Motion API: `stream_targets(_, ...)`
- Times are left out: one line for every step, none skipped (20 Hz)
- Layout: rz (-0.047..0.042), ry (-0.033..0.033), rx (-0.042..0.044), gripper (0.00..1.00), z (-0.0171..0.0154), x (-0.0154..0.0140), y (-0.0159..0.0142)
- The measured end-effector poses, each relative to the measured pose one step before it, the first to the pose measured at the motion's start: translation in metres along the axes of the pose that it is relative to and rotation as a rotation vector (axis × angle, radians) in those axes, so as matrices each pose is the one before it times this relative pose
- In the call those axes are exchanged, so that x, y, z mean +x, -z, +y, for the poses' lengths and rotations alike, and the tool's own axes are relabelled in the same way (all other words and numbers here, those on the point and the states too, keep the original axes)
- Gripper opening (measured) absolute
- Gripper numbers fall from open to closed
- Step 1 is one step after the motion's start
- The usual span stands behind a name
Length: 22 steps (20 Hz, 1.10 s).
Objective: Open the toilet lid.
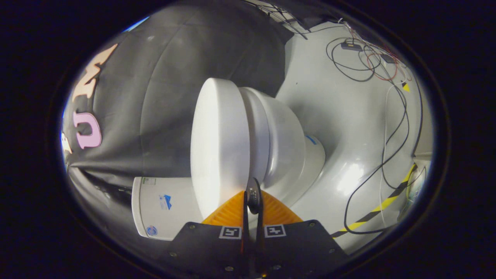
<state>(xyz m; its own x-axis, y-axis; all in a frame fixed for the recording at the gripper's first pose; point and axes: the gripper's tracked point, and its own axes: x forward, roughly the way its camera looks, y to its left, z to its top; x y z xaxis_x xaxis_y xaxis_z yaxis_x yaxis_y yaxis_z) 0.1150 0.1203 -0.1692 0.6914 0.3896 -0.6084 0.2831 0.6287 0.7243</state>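
Note:
The view is rolled on its side. A white toilet stands on the grey floor, its lid point(219, 143) lying flat down on the seat point(259, 139) above the bowl point(288, 151). The white tank point(162, 209) sits behind the lid, against the black cloth wall. My gripper point(252, 193) is shut, its two fingers together with only a thin slit between them. The tips rest at the front rim of the toilet, right at the seam where the lid meets the seat. I cannot tell whether they pinch the lid's edge.
Black and red cables point(364, 58) with small boxes lie on the grey floor point(348, 128) beyond the bowl. A long black cable point(391, 143) loops across a yellow-and-black tape strip point(381, 207). The black cloth wall point(166, 89) hangs behind the tank.

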Motion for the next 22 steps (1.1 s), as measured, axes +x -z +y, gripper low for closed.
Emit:
stream_targets(-0.00965, -0.01242, 0.00220, 0.07, 0.00378, -0.00108, 0.00025)
stream_targets(-0.00458, -0.00654, -0.00828, 0.07, 0.00393, -0.00227, 0.00018)
stream_targets(-0.00018, -0.00539, -0.01269, 0.07, 0.00611, -0.00579, 0.00222)
stream_targets(-0.00912, -0.00262, -0.01455, 0.07, 0.00411, -0.00292, -0.00067)
stream_targets(-0.00549, -0.00821, -0.01874, 0.07, 0.00501, -0.00236, -0.00041)
stream_targets(-0.01118, -0.00493, -0.02110, 0.07, 0.00470, -0.00181, -0.00198)
stream_targets(-0.00302, -0.01180, -0.02517, 0.07, 0.00610, -0.00284, 0.00132)
stream_targets(-0.01098, -0.01230, -0.01975, 0.07, 0.00482, -0.00321, -0.00325)
stream_targets(-0.00470, -0.00685, -0.01653, 0.07, 0.00788, -0.00224, 0.00070)
stream_targets(0.00086, -0.00156, -0.01855, 0.07, 0.00454, -0.00213, 0.00004)
stream_targets(-0.01284, 0.01098, -0.04905, 0.07, 0.00371, -0.00309, -0.00173)
stream_targets(-0.00224, 0.01645, -0.04903, 0.07, 0.00218, -0.00129, 0.00145)
stream_targets(-0.01519, 0.02261, -0.03893, 0.07, 0.00244, -0.00220, -0.00239)
stream_targets(-0.00297, 0.01249, -0.04076, 0.07, 0.00432, -0.00211, -0.00145)
stream_targets(-0.00807, 0.01287, -0.03171, 0.07, 0.00422, -0.00500, -0.00346)
stream_targets(-0.00360, 0.01349, -0.01966, 0.07, 0.00461, -0.00393, -0.00225)
stream_targets(-0.00228, 0.01125, -0.02478, 0.07, 0.00717, -0.00231, 0.00136)
stream_targets(-0.00125, 0.00873, -0.02274, 0.07, 0.00534, -0.00231, -0.00068)
stream_targets(-0.00300, 0.00090, -0.01189, 0.07, 0.00392, -0.00239, 0.00062)
stream_targets(-0.00559, -0.01117, -0.00140, 0.07, 0.00580, -0.00252, -0.00089)
stream_targets(-0.00726, -0.01638, 0.01162, 0.07, 0.00767, -0.00154, 0.00016)
stream_targets(-0.00453, -0.00982, 0.00760, 0.07, 0.00378, -0.00203, -0.00130)
